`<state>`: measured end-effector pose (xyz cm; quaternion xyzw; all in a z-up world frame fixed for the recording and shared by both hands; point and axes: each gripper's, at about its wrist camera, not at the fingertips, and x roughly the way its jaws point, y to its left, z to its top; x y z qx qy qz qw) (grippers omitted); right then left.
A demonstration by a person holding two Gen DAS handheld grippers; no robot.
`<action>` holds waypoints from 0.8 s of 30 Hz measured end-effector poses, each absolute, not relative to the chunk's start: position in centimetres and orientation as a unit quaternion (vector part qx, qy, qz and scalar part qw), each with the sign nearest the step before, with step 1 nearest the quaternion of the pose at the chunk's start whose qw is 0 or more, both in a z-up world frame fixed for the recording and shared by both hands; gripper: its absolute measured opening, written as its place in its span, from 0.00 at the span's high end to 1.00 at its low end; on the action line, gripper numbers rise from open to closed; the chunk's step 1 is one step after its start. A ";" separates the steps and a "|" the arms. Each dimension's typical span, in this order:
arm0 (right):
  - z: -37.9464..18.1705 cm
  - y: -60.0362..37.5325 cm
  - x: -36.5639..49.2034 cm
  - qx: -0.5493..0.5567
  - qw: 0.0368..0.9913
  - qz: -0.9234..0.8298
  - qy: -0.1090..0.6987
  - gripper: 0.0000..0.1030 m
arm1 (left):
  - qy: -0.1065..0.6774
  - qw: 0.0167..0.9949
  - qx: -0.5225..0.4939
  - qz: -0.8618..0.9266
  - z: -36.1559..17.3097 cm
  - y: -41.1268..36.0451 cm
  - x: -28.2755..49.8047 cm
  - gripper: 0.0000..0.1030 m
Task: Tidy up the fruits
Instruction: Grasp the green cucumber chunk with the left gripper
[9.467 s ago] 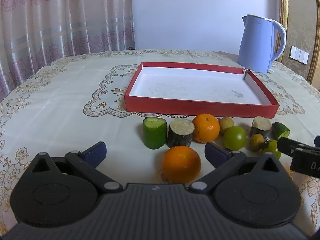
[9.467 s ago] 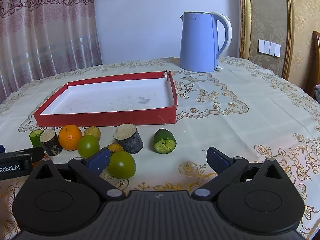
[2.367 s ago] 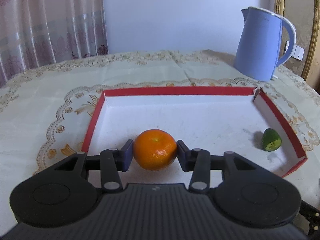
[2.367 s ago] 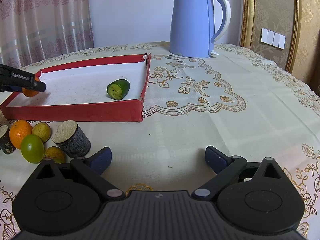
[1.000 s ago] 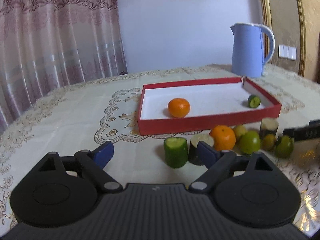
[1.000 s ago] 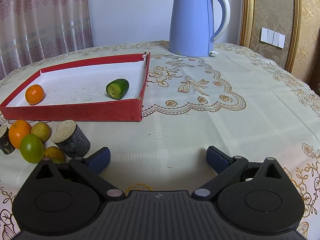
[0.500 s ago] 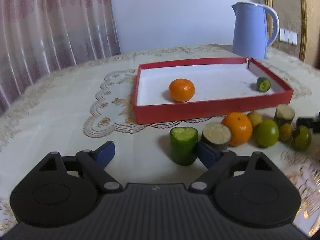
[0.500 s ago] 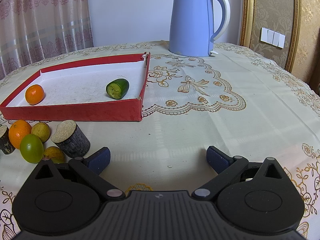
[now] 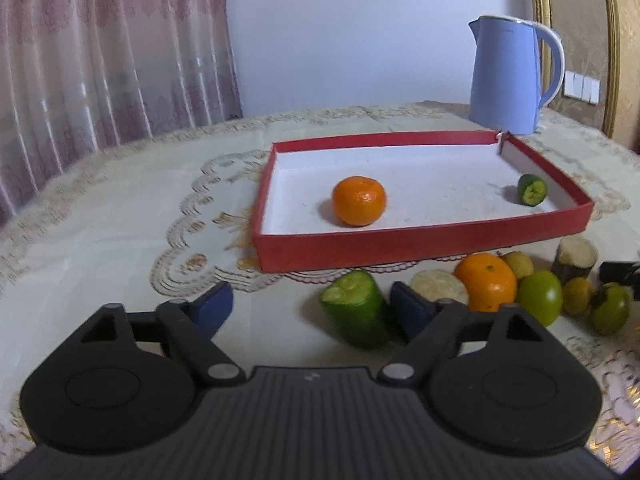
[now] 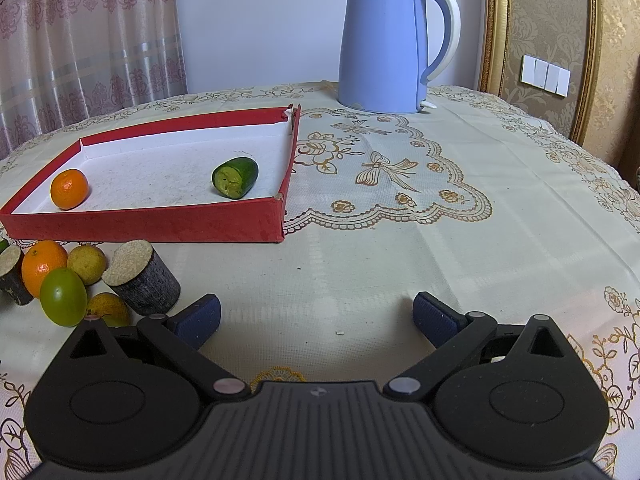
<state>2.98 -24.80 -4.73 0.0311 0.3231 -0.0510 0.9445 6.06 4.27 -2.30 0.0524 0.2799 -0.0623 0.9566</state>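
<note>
Nearest the left wrist camera, the left claw (image 9: pixel 308 304) stands partly open around an upright green cucumber piece (image 9: pixel 357 309) on the worktop (image 9: pixel 120 224). Its jaws have just been closing. The piece sits just beside the right-hand pad (image 9: pixel 408 307); whether they touch cannot be told, and the left-hand pad is well clear of it, so nothing is gripped.

Just beyond, outside the tray, lies a row of items: a cut dark-barked log piece (image 9: pixel 439 286), an orange (image 9: pixel 485 282), a green round fruit (image 9: pixel 540 298), small yellowish fruits (image 9: pixel 518 265), a second log piece (image 9: pixel 574 254) and another green fruit (image 9: pixel 610 309).

Behind the row sits the red tray (image 9: pixel 420 244) with white floor, holding one orange in the tray (image 9: pixel 359 201) towards its left side and a short cucumber end (image 9: pixel 532 189) near its right wall.

Right wrist view: right claw (image 10: pixel 316 314) wide open over bare tablecloth, nothing between its pads.

Farthest back, a blue electric kettle (image 10: pixel 384 46) stands on the worktop past the tray's far right corner.
</note>
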 end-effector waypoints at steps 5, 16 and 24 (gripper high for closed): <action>-4.7 -24.8 3.0 0.031 0.944 -0.051 0.323 0.00 | 0.281 0.955 0.048 -0.086 -2.3 3.7 5.8 0.53; -4.7 -24.8 3.0 0.031 0.944 -0.051 0.323 0.00 | 0.280 0.954 0.028 -0.104 -2.4 3.5 5.5 0.69; -4.7 -24.8 3.0 0.031 0.944 -0.051 0.323 0.00 | 0.261 0.960 0.033 -0.099 -1.5 4.0 3.0 0.73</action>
